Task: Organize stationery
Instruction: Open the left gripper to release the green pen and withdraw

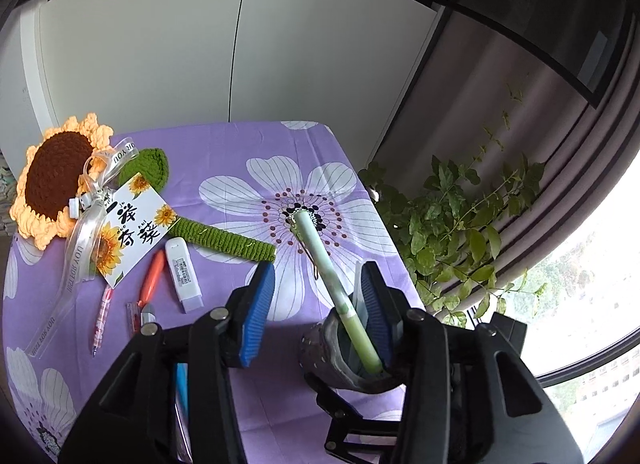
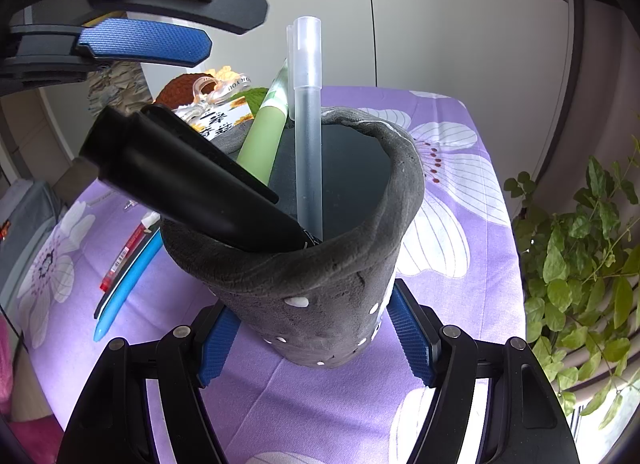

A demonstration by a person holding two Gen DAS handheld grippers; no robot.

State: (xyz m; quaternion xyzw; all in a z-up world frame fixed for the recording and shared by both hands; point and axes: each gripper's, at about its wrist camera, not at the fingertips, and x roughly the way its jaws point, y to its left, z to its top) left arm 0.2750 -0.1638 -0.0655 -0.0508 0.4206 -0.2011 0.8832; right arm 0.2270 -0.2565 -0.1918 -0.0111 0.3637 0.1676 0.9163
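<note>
**A:** Our right claw (image 2: pixel 316 338) sits at the foot of the grey cup (image 2: pixel 320 288), a blue pad on each flank. Whether they're pressing the wall or just next to it, we can't tell. The left claw (image 1: pixel 320 300) is wide open above the cup, nothing held, with the green pen (image 1: pixel 340 284) rising between its fingers.

**B:** That's what worries us. The cup already has the green pen, a frosted pen (image 2: pixel 308 132) and a fat black marker (image 2: pixel 188 176) leaning out at 9 o'clock. Bump any of them on the way out and the cup could tip, especially if the right isn't really gripping it.

**A:** Yeah, and the rim looks soft and wonky, so we wouldn't lean on it.

**B:** Room-wise? The table (image 1: pixel 256 144) edge is close at 3 o'clock, with the plant (image 1: pixel 460 224) just past it. Not our exit.

**A:** Loose stuff is all toward 9: white stick (image 1: pixel 183 274), orange pen (image 1: pixel 152 276), pink pen (image 1: pixel 102 316), blue pen (image 2: pixel 128 284), red case (image 2: pixel 122 256). The sunflower (image 1: pixel 56 180) and its card (image 1: pixel 136 228) crowd 10 o'clock.

**B:** So we'd lift straight up first, then swing toward 9.
</note>
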